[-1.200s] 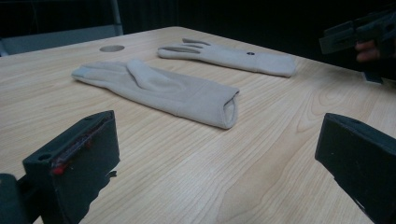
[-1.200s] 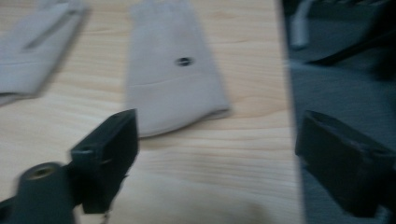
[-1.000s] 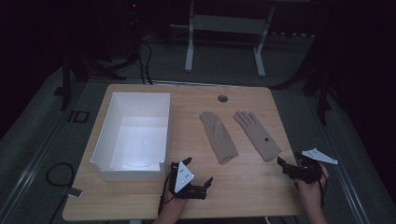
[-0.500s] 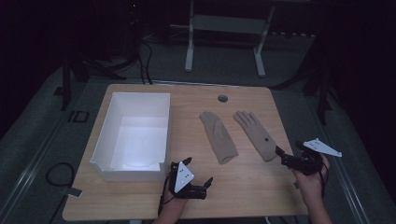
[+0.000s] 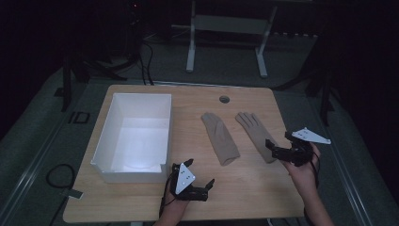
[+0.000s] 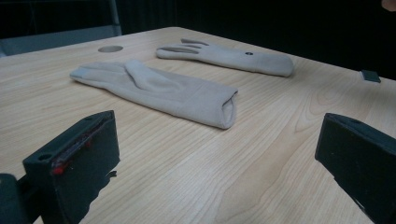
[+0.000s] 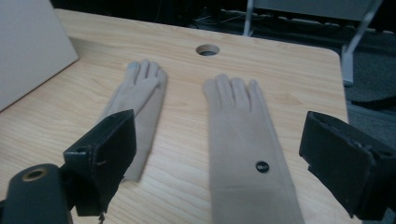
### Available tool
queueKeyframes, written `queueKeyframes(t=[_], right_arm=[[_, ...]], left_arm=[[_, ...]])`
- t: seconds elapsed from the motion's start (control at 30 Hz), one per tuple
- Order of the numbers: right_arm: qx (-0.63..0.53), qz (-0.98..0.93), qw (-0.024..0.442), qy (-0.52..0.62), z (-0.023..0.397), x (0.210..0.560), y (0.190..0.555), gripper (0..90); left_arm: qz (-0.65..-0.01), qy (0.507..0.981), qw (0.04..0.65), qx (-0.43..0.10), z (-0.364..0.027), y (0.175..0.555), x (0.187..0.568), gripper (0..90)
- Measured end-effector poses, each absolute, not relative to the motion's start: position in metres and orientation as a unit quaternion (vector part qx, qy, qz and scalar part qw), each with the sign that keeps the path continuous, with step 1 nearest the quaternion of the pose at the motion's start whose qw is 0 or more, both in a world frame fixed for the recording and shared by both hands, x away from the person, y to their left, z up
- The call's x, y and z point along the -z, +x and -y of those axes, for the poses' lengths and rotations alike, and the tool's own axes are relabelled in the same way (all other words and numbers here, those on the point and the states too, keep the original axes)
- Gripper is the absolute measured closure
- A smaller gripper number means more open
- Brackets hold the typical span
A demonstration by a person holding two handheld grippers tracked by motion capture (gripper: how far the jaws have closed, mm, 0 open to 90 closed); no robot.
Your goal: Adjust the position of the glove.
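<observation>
In the right gripper view, the right glove (image 7: 247,154) runs off the frame at six o'clock, cuff unseen. At nine o'clock the white box (image 7: 28,46) is cropped, its interior hidden.

We find one readable marking — two pale letters on the dark floor mat (image 5: 56,123) left of the tabletop (image 5: 244,183), which seem to read "ID", though the high view is dim and small. The gloves, the white box and the plates on the tools carry no lettering we can make out.
</observation>
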State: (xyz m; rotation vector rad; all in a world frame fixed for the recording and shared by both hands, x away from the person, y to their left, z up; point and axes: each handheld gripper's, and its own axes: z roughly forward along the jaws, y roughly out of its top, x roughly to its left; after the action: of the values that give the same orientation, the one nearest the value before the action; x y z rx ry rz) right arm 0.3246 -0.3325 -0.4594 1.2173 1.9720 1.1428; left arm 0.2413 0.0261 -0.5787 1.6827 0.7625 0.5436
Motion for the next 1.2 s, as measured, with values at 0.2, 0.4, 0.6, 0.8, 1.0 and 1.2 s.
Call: queueKeyframes(t=[0.2,0.4,0.6,0.8,1.0,1.2], right_arm=[[-0.432,-0.738,0.273,0.440,0.320,0.456,0.329,10.9],[-0.433,-0.747,0.270,0.426,0.300,0.454,0.335,10.9],[-0.440,-0.753,0.260,0.415,0.286,0.454,0.343,12.7],[-0.442,-0.758,0.254,0.406,0.274,0.456,0.350,13.7],[-0.433,-0.772,0.249,0.393,0.257,0.462,0.358,15.3],[-0.430,-0.787,0.227,0.379,0.240,0.473,0.369,20.4]], left_arm=[[-0.325,0.717,0.572,-0.232,-0.026,0.241,0.579,0.1],[-0.324,0.718,0.572,-0.231,-0.026,0.241,0.579,0.1],[-0.323,0.718,0.572,-0.231,-0.026,0.241,0.579,0.1],[-0.324,0.717,0.572,-0.230,-0.026,0.241,0.579,0.1],[-0.323,0.718,0.572,-0.230,-0.026,0.241,0.579,0.1],[-0.322,0.718,0.572,-0.231,-0.026,0.241,0.579,0.1]])
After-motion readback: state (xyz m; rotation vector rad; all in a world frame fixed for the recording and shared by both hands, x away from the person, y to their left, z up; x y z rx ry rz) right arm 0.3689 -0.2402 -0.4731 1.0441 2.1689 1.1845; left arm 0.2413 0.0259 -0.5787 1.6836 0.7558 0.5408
